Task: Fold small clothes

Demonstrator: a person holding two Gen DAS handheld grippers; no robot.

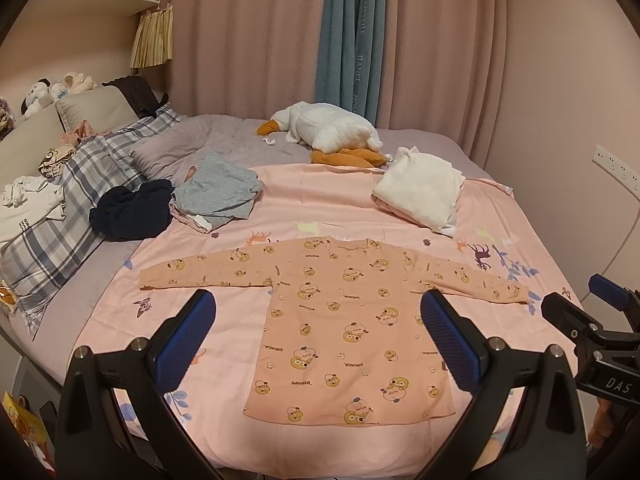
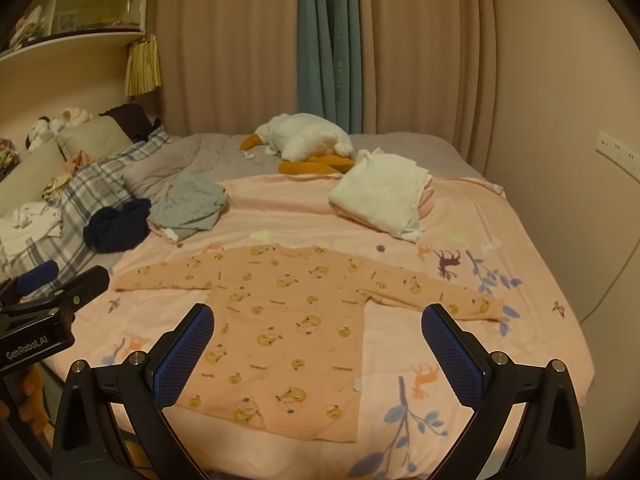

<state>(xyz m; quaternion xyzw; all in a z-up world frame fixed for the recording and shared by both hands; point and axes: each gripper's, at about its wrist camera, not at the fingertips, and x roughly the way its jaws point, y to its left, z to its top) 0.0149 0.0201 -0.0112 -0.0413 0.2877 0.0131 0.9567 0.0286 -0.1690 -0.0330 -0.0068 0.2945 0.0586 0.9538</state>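
Peach cotton, printed all over with small yellow cartoon bears, lies spread flat near the front edge of the bed: a small long-sleeved top (image 1: 340,320), hem toward the camera, neckline away, both sleeves stretched out sideways toward the bed's left and right edges. It rests on a pink sheet with deer and leaf prints (image 1: 280,200). The left gripper (image 1: 316,340), black with blue ribbed pads, hovers above the hem with its jaws spread wide and nothing between them; the right gripper (image 2: 316,344) hangs likewise released over the garment's right half. By my reading, the fold has not begun. The next move likely calls for each gripper to drop to a sleeve cuff or a hem corner, pinch only the top's fabric without catching the sheet beneath, and carry it inward. Nothing lies on the garment itself. Farther back toward the left edge sit a dark navy bundle (image 1: 132,208) and a crumpled grey garment (image 1: 218,188); toward the right, a folded white cloth pile (image 1: 420,192). At the far edge a white plush goose with orange feet (image 1: 328,128) sprawls before pink curtains (image 1: 248,40).
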